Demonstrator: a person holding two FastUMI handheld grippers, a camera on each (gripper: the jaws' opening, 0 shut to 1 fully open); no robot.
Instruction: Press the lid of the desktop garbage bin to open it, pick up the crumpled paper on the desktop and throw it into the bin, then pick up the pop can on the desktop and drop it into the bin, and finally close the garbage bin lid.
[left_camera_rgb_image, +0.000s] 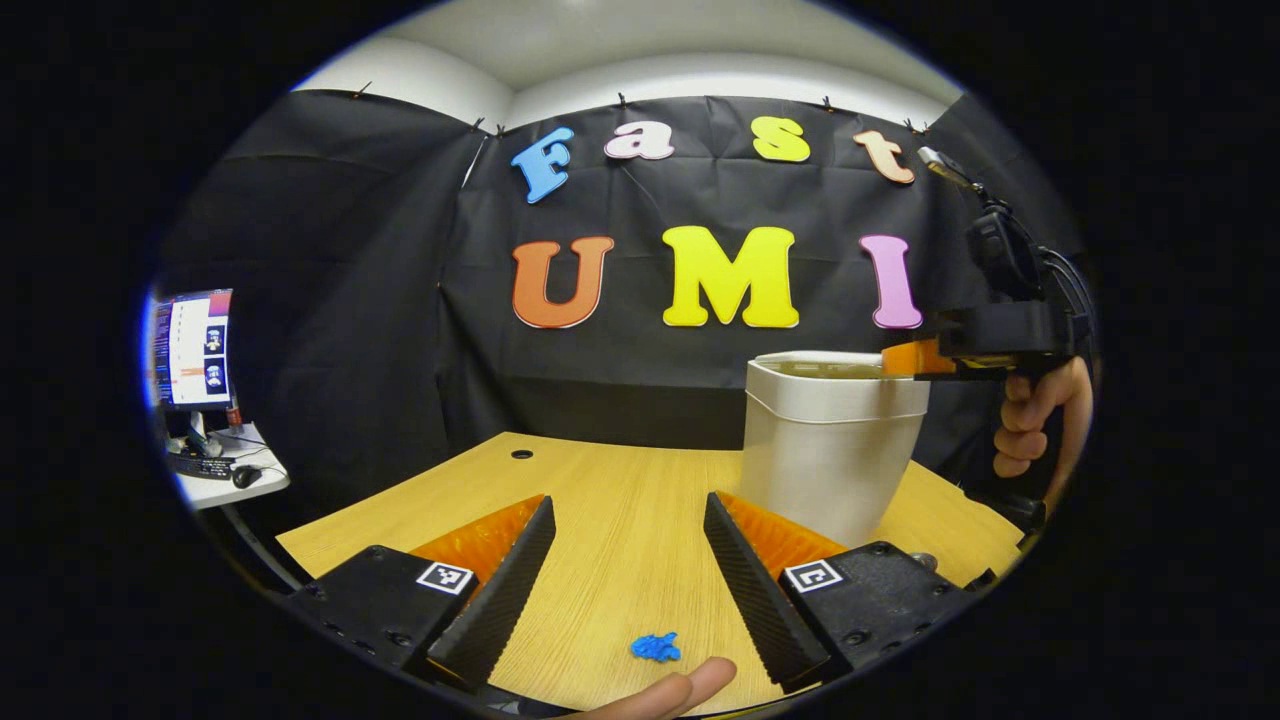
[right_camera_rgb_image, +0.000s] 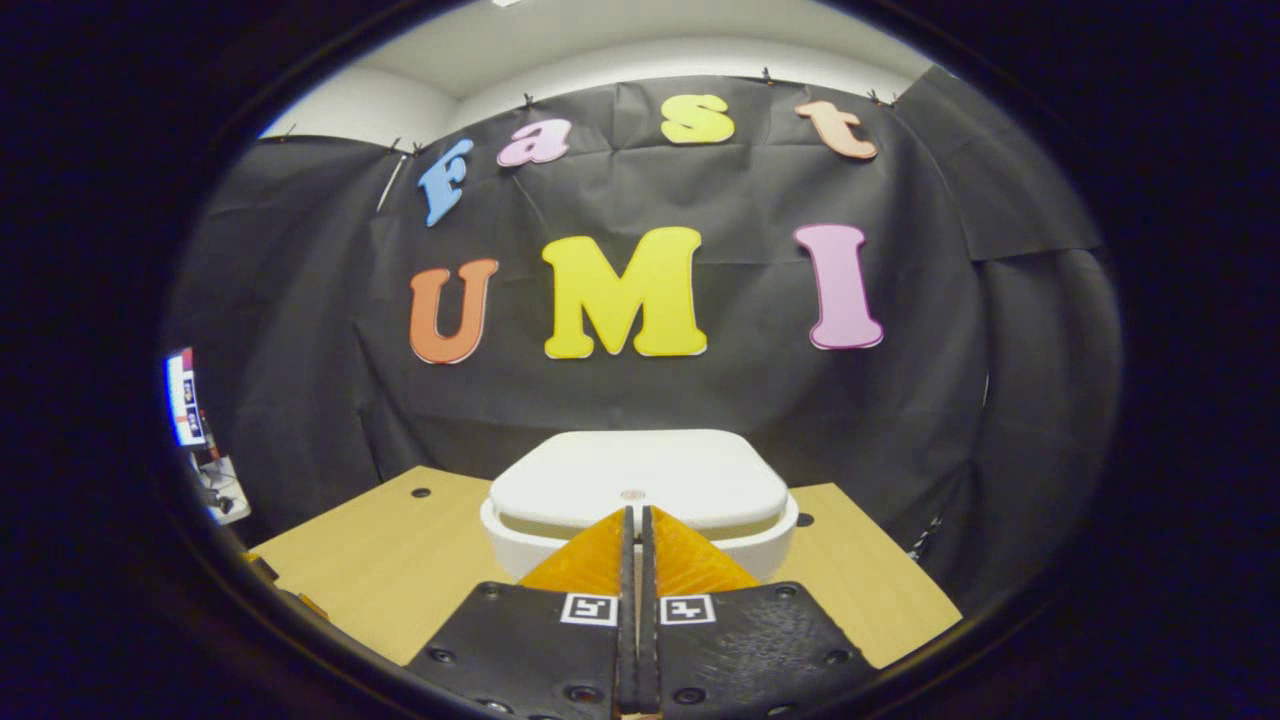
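Now the right hand-held gripper (right_camera_rgb_image: 636, 520), fingers together, meets the bin lid (right_camera_rgb_image: 640, 475); the left hand-held gripper (left_camera_rgb_image: 628, 535) gapes empty.

A big light-brown wooden table (left_camera_rgb_image: 620, 520) fills the lower middle of the left gripper view. A small round black hole (left_camera_rgb_image: 522, 454) sits near its far left edge. A tiny crumpled blue scrap (left_camera_rgb_image: 655, 648) lies on the wood at the bottom middle. At the far left, a bright computer screen (left_camera_rgb_image: 192, 346) stands on a small white desk (left_camera_rgb_image: 235, 478), with a black mouse (left_camera_rgb_image: 245, 474) beside it.
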